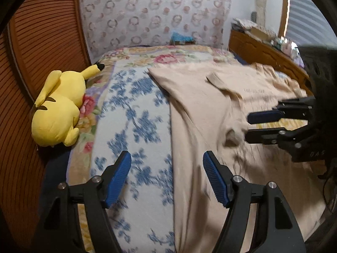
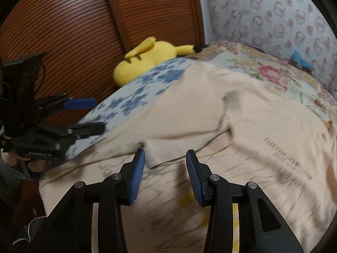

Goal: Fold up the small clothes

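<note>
On bed [image 1: 134,109], floral cover: beige t-shirt [image 1: 200,97] spread across R half, sleeve folded in, dark print lines on chest. L gripper [image 1: 167,180] pads wide apart, empty, over shirt's edge. R gripper [image 2: 165,176] also apart, empty, just above shirt. Yellow plush [image 1: 58,109] by louvred wood panel [image 1: 38,42], well apart from shirt.

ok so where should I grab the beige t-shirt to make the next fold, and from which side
Probably the folded-over sleeve flap of the beige t-shirt, just ahead of the right tongs. It is the only raised, loose edge; the rest lies flat on the bed. Come in low from the near side, one finger sliding under the lip. The left tongs are open.
</note>
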`<state>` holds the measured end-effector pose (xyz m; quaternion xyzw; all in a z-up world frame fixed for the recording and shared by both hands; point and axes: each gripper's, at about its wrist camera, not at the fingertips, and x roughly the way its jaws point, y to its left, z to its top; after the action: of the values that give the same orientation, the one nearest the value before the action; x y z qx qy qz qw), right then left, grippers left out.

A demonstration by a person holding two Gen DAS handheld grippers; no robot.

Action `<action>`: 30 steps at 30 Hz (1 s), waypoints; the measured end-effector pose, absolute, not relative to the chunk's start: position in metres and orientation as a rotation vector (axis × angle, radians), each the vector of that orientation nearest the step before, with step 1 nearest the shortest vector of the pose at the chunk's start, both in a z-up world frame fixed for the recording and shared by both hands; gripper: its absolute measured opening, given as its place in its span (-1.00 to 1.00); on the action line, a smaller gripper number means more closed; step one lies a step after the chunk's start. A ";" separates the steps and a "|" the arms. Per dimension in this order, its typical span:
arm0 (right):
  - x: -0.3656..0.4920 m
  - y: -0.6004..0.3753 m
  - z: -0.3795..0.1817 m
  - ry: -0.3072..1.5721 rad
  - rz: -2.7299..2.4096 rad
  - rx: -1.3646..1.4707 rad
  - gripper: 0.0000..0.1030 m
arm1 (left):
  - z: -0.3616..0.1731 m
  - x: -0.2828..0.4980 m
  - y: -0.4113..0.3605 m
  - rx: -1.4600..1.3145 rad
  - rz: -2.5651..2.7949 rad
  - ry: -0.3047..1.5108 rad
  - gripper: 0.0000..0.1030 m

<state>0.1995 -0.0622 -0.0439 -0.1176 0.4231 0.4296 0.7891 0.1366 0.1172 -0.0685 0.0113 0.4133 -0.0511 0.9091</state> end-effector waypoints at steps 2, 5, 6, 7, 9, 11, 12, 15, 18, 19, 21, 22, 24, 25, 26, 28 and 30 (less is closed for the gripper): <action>0.192 -0.053 -0.051 0.910 0.919 -0.296 -0.26 | -0.076 0.135 0.114 0.043 -0.101 0.878 0.38; 0.191 -0.044 -0.063 0.910 0.887 -0.338 -0.47 | -0.085 0.132 0.113 0.047 -0.090 0.903 0.38; 0.190 -0.042 -0.064 0.894 0.874 -0.357 -0.58 | -0.086 0.132 0.113 0.047 -0.088 0.906 0.38; 0.189 -0.041 -0.063 0.877 0.866 -0.375 -0.82 | -0.087 0.130 0.113 0.048 -0.088 0.906 0.38; 0.191 -0.045 -0.061 0.883 0.877 -0.369 -0.95 | -0.087 0.129 0.112 0.053 -0.086 0.902 0.38; 0.188 -0.055 -0.052 0.857 0.874 -0.373 -0.97 | -0.086 0.129 0.112 0.054 -0.082 0.902 0.38; 0.188 -0.060 -0.048 0.858 0.877 -0.366 -0.97 | -0.086 0.129 0.113 0.053 -0.081 0.901 0.38; 0.184 -0.077 -0.040 0.879 0.884 -0.333 -0.96 | -0.087 0.129 0.117 0.041 -0.068 0.902 0.38; 0.180 -0.086 -0.038 0.889 0.848 -0.340 -0.70 | -0.083 0.130 0.119 0.018 -0.069 0.890 0.38; 0.180 -0.092 -0.036 0.880 0.838 -0.328 -0.56 | -0.081 0.130 0.119 0.013 -0.073 0.883 0.38; 0.180 -0.103 -0.029 0.865 0.829 -0.300 -0.55 | -0.073 0.132 0.114 0.011 -0.087 0.863 0.38; 0.180 -0.110 -0.026 0.855 0.820 -0.287 -0.50 | -0.069 0.133 0.110 0.013 -0.095 0.852 0.38; 0.182 -0.129 -0.017 0.832 0.794 -0.255 -0.36 | -0.062 0.136 0.099 0.016 -0.120 0.831 0.38; 0.184 -0.142 -0.013 0.820 0.774 -0.235 -0.28 | -0.059 0.138 0.093 0.018 -0.135 0.822 0.38; 0.186 -0.159 -0.008 0.809 0.743 -0.215 -0.23 | -0.057 0.140 0.086 0.021 -0.150 0.813 0.38; 0.191 -0.189 -0.002 0.794 0.675 -0.196 -0.19 | -0.054 0.146 0.072 0.028 -0.177 0.804 0.38; 0.195 -0.229 0.002 0.786 0.592 -0.173 -0.18 | -0.054 0.152 0.055 0.039 -0.210 0.800 0.38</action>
<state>0.1953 -0.2295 0.0020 -0.0830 0.3767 0.2837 0.8779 0.1523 0.0554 -0.0537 0.0190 0.3887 -0.1022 0.9155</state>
